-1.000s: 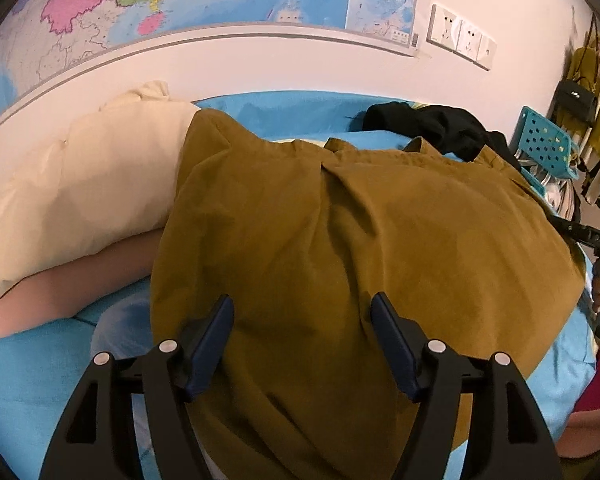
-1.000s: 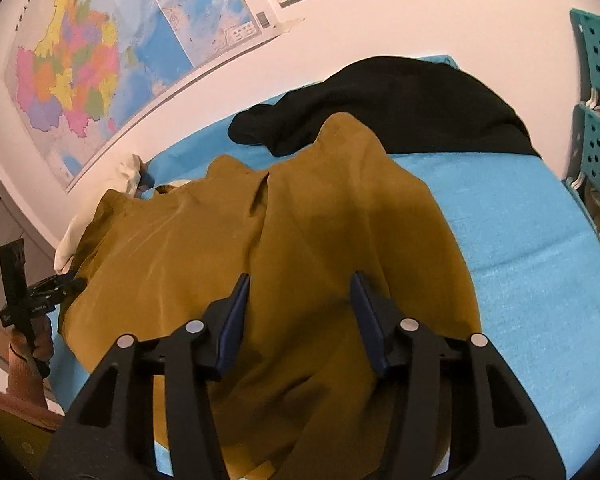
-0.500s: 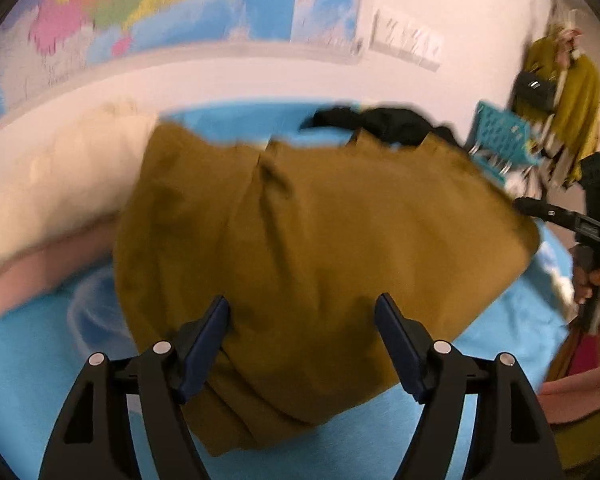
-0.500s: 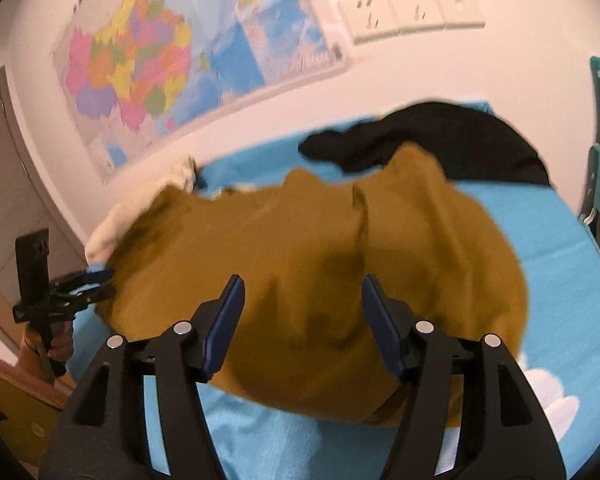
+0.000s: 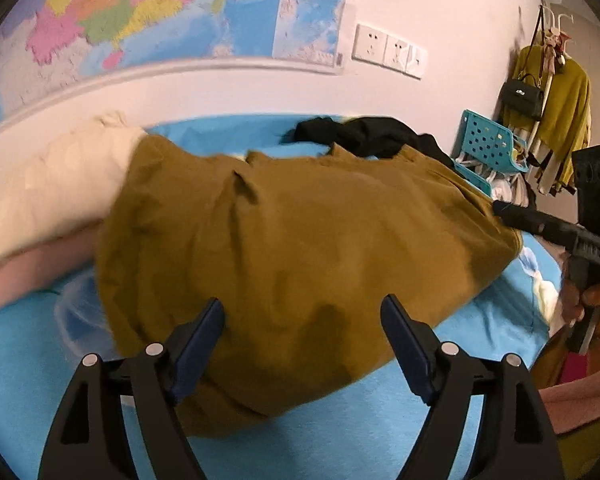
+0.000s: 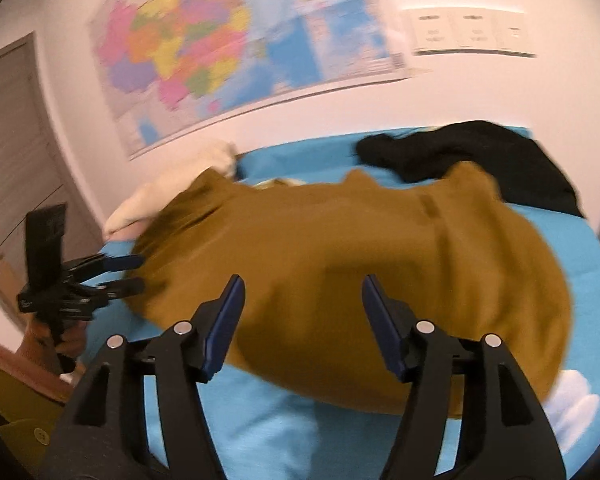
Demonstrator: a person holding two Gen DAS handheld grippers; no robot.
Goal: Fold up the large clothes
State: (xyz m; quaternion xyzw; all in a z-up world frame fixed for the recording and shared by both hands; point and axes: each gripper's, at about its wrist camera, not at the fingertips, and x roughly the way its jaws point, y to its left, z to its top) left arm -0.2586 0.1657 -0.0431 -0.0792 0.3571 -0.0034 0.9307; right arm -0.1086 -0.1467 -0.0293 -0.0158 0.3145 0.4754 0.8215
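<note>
Mustard garment [image 5: 300, 264] on blue bed [image 5: 340, 440].

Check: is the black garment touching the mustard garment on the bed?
Touching. In the right wrist view the mustard garment's far edge lies over the black garment with no blue sheet between them; the left wrist view shows the same overlap.

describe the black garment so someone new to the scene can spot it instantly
Find the blue bed under the wall map. At its far edge by the wall lies a crumpled black garment, just behind the big mustard-brown garment. It is the only black cloth on the bed; its neighbours are mustard-brown and cream.
</note>
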